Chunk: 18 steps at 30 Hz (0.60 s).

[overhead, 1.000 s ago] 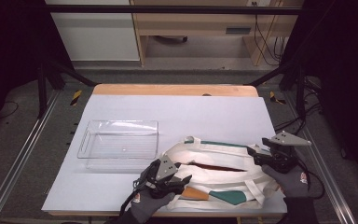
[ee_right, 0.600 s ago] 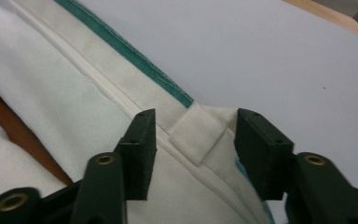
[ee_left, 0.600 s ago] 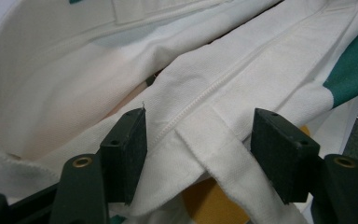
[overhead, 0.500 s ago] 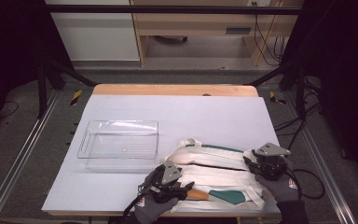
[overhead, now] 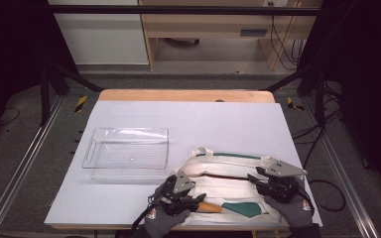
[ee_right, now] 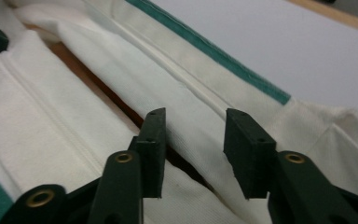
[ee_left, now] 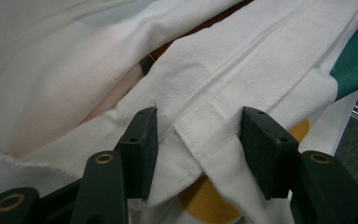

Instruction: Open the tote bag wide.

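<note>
My left gripper (ee_left: 198, 140) and right gripper (ee_right: 193, 144) both sit with jaws apart over the white cloth bag (overhead: 228, 186) at the table's near edge, clamping nothing yet. Its opening looks barely parted, I think, and the clear tray (overhead: 126, 153) beyond lies empty.

1. Your bag (overhead: 228, 181) is woven white cloth, matt, with a visible ribbed weave, stitched seams and green bands.
2. The tray (overhead: 127, 153) beside it is clear, glossy plastic.
3. Your table (overhead: 218, 124) has a smooth, matt pale top with a wooden far edge.
4. Your left gripper (ee_left: 198, 149) has matt black pads (ee_left: 142, 149).
</note>
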Each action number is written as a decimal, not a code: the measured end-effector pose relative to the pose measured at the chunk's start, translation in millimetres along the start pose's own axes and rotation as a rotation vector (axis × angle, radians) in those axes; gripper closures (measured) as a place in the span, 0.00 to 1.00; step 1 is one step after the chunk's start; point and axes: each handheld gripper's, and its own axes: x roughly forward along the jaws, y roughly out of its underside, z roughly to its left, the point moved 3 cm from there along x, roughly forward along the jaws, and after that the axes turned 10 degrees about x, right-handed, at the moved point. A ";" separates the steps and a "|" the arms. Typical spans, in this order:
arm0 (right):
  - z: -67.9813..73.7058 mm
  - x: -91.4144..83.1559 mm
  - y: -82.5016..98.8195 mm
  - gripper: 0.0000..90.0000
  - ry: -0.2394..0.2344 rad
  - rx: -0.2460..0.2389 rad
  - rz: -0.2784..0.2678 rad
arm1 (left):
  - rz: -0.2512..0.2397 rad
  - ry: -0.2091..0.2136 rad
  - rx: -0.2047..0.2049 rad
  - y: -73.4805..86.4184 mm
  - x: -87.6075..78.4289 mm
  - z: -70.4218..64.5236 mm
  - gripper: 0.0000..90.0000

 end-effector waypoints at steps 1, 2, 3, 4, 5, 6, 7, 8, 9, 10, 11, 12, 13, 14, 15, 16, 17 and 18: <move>-2.4 3.0 1.5 0.74 -0.007 0.024 0.007 | -0.002 0.003 -0.003 0.2 0.2 0.6 0.53; -4.6 5.2 3.2 0.79 -0.003 0.044 0.008 | -0.001 0.004 -0.006 0.1 0.5 0.8 0.55; -4.9 6.3 4.3 0.83 0.001 0.051 0.009 | 0.000 0.005 -0.007 0.0 0.7 0.9 0.56; -4.7 6.8 4.7 0.86 0.008 0.048 0.012 | 0.001 0.005 -0.005 -0.1 0.8 1.0 0.57; -4.3 6.6 4.4 0.89 0.012 0.046 0.014 | 0.001 0.006 -0.004 -0.2 0.5 0.8 0.59; -3.9 5.4 3.3 0.93 0.020 0.049 0.017 | 0.000 0.007 0.000 -0.2 0.1 0.3 0.60; -3.3 3.8 1.4 0.95 0.024 0.059 0.016 | 0.001 0.009 0.005 -0.2 -0.6 -0.2 0.62; -2.9 2.2 -1.4 0.95 0.032 0.066 0.008 | 0.000 0.013 0.006 -0.6 -1.8 -0.5 0.64; -1.9 -0.1 -5.0 0.96 0.042 0.077 -0.005 | -0.005 0.024 0.006 -1.3 -3.8 -0.8 0.69; -1.8 -2.4 -9.3 0.96 0.050 0.077 -0.024 | -0.008 0.025 0.006 -2.2 -5.7 -0.9 0.71; -1.2 -4.1 -13.9 0.96 0.060 0.083 -0.042 | -0.008 0.029 0.012 -2.8 -7.4 -0.6 0.74; -0.9 -4.3 -18.3 0.97 0.073 0.082 -0.053 | -0.012 0.032 0.015 -3.0 -9.5 -0.6 0.74; -0.2 -1.9 -22.3 0.97 0.100 0.078 -0.049 | -0.014 0.036 0.015 -2.8 -10.5 -1.0 0.75; -0.5 0.7 -23.7 0.96 0.120 0.073 -0.038 | -0.013 0.044 0.018 -2.0 -11.9 -1.7 0.76; -2.2 6.5 -24.1 0.96 0.145 0.069 -0.018 | -0.012 0.049 0.019 -1.1 -12.7 -2.3 0.76; -4.0 10.3 -23.3 0.96 0.156 0.073 -0.004 | -0.011 0.063 0.019 1.5 -13.0 -4.1 0.76; -8.0 18.1 -19.9 0.96 0.170 0.101 0.021 | -0.008 0.067 0.019 3.0 -12.6 -5.1 0.76; -10.6 21.8 -17.3 0.96 0.176 0.116 0.031 | -0.006 0.074 0.023 5.0 -11.7 -6.4 0.76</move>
